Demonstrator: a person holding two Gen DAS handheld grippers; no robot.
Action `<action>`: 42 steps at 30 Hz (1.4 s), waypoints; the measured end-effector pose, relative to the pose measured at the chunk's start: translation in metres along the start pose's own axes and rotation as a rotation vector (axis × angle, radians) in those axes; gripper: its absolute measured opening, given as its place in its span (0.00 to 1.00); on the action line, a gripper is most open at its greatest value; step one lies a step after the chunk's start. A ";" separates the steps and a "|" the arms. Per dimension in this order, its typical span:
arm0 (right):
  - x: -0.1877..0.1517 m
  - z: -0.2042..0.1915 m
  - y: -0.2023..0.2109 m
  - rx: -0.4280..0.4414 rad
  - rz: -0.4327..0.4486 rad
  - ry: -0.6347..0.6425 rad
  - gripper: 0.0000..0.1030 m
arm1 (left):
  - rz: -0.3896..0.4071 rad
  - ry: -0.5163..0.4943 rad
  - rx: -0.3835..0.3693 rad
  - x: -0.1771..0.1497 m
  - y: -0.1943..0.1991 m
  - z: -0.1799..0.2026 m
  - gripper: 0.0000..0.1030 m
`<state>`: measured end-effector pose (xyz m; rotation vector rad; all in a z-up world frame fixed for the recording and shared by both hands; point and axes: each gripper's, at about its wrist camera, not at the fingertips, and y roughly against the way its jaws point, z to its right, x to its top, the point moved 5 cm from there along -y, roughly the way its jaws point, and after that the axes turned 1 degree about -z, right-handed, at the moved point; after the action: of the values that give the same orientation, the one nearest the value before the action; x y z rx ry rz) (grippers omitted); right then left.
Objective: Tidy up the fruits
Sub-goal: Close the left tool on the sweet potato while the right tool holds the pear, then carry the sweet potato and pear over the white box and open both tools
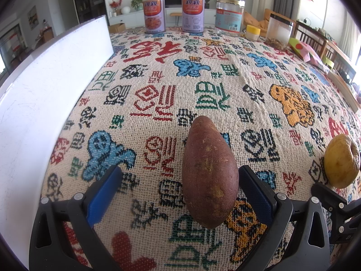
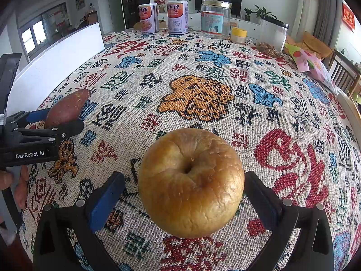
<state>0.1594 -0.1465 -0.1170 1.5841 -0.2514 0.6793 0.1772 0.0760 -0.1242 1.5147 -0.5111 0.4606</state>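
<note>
A reddish-brown sweet potato (image 1: 208,174) lies on the patterned tablecloth (image 1: 203,79), pointing away, between the open blue-padded fingers of my left gripper (image 1: 180,194). It touches the right pad; a gap shows at the left pad. A wrinkled yellow apple (image 2: 191,183) sits between the open fingers of my right gripper (image 2: 185,201), close to the right pad. The apple also shows at the right edge of the left wrist view (image 1: 341,160). The left gripper (image 2: 40,122) and sweet potato (image 2: 67,108) show at the left of the right wrist view.
A white tray (image 1: 56,79) lies along the table's left side. At the far edge stand two cans (image 1: 154,14), a clear jar (image 1: 229,15), a small yellow-lidded jar (image 1: 253,32) and a black-lidded container (image 1: 279,31). A pink bag (image 1: 303,49) lies at the right.
</note>
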 end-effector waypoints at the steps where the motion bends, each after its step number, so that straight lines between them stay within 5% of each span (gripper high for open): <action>1: 0.000 0.000 0.000 0.000 0.000 0.000 1.00 | 0.000 0.000 0.000 0.000 0.000 0.000 1.00; 8: 0.000 0.000 0.000 0.001 0.000 -0.001 1.00 | -0.011 0.004 -0.019 0.000 0.001 0.000 0.99; 14: -0.001 0.000 0.000 0.007 0.003 -0.005 1.00 | -0.067 0.005 -0.219 -0.001 0.013 -0.014 0.98; 18: 0.000 0.000 -0.001 0.012 0.004 -0.007 1.00 | -0.075 -0.010 -0.186 -0.001 0.012 -0.008 0.96; 20: 0.000 0.002 0.002 0.043 0.016 -0.024 1.00 | -0.071 -0.042 -0.139 0.001 0.011 0.001 0.83; 23: -0.002 0.019 0.014 0.174 0.048 -0.135 1.00 | -0.054 -0.089 -0.162 0.004 0.014 0.014 0.41; 29: 0.015 0.028 0.020 0.147 -0.035 -0.127 0.90 | -0.055 -0.005 -0.199 -0.003 0.025 0.008 0.41; 31: 0.015 0.017 0.009 0.136 -0.146 -0.057 0.64 | -0.058 0.079 -0.253 -0.006 0.042 -0.004 0.41; 34: 0.020 0.003 0.012 0.096 -0.163 -0.015 0.64 | -0.017 0.199 -0.340 -0.001 0.091 -0.033 0.41; 37: 0.042 -0.026 0.030 0.272 -0.113 -0.052 0.64 | 0.073 0.321 -0.399 0.012 0.155 -0.082 0.41; 42: 0.115 -0.125 0.075 0.430 0.025 0.065 0.64 | 0.209 0.479 -0.269 0.026 0.228 -0.197 0.41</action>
<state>0.1772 -0.0105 0.0083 1.9649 -0.0782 0.8419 0.0719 0.2748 0.0778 1.0496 -0.3365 0.8560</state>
